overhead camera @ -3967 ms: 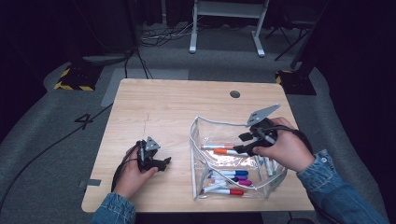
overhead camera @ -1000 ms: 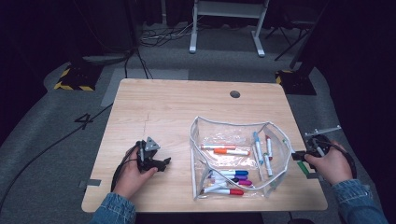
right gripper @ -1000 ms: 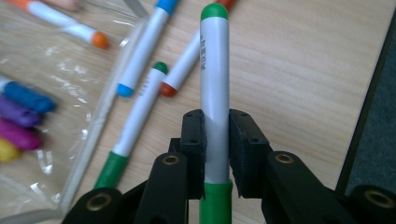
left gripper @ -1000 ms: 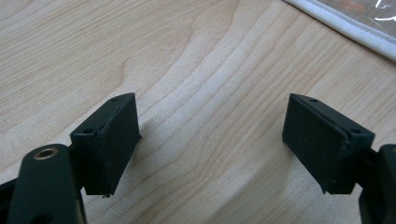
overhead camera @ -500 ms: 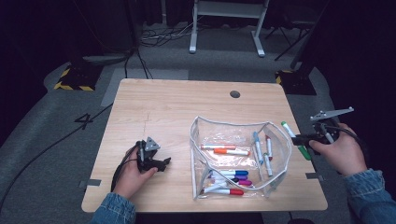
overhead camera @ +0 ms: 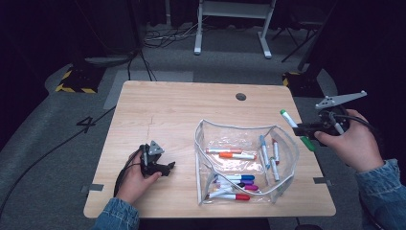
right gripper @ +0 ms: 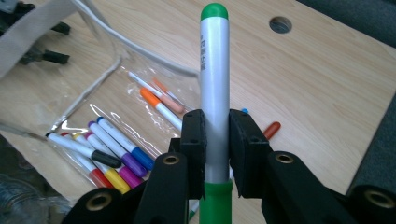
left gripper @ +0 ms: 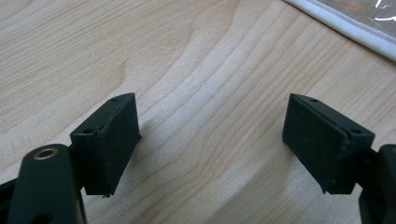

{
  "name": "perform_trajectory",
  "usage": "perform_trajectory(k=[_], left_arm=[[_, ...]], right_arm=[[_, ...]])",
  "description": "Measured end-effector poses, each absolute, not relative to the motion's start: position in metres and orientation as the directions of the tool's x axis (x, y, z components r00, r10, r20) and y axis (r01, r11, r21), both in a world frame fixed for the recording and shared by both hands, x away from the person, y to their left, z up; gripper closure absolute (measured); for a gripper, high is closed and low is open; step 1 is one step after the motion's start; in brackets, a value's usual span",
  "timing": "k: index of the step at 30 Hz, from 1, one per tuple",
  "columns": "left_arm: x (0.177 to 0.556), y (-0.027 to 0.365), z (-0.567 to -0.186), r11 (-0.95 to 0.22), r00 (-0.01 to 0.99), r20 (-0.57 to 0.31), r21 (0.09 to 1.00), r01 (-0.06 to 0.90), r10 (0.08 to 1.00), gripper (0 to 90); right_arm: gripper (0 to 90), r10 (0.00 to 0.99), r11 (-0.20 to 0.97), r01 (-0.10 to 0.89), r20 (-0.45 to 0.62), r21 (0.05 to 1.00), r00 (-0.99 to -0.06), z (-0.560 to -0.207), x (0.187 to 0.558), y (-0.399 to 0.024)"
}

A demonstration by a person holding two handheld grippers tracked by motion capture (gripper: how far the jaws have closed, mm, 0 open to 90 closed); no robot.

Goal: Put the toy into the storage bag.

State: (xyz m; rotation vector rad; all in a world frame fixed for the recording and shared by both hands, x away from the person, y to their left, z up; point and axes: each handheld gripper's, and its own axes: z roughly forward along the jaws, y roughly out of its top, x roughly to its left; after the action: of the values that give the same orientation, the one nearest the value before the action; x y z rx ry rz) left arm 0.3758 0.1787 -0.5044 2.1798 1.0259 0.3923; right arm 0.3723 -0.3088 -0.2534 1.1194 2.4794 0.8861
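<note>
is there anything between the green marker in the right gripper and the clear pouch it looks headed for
Nothing visible. The right gripper holds the green marker up beside the table's right edge; the clear pouch stands open just left of it, with only bare table between.

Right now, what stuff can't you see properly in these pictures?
- Print on the green marker: right gripper view, too small and sideways to read.
- The marker's lower end: same view, cut off by the bottom edge behind the right gripper.
- Markers low in the clear pouch: high view, overlapping, so no sure count.
- Pouch in the left gripper view: just a white edge, cut off by the frame corner.
</note>
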Motion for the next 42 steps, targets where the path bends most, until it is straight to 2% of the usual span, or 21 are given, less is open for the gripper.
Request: perform_trajectory(k=[10,20,34,42], left_arm=[[0.376,0.178,-0.505,-0.447,0.641,-0.025,0.696,0.562,0.767,19.2],[0.376,0.178,-0.505,-0.447,0.641,-0.025,0.696,0.562,0.767,19.2],[0.376,0.179,-0.504,-0.451,0.643,-0.023,0.694,0.561,0.765,19.2],[0.376,0.179,-0.504,-0.450,0.643,-0.023,0.695,0.561,0.766,19.2]], right_arm=[[76.9,0.627,0.604,0.497,0.014,0.623,-0.779,-0.254,0.375,-0.250],[76.9,0.522,0.685,0.452,0.048,0.572,-0.852,-0.288,0.386,-0.192],[76.8,0.464,0.768,0.442,0.072,0.463,-0.883,-0.341,0.389,-0.164],[76.9,0.426,0.834,0.422,0.072,0.356,-0.902,-0.368,0.388,-0.157]])
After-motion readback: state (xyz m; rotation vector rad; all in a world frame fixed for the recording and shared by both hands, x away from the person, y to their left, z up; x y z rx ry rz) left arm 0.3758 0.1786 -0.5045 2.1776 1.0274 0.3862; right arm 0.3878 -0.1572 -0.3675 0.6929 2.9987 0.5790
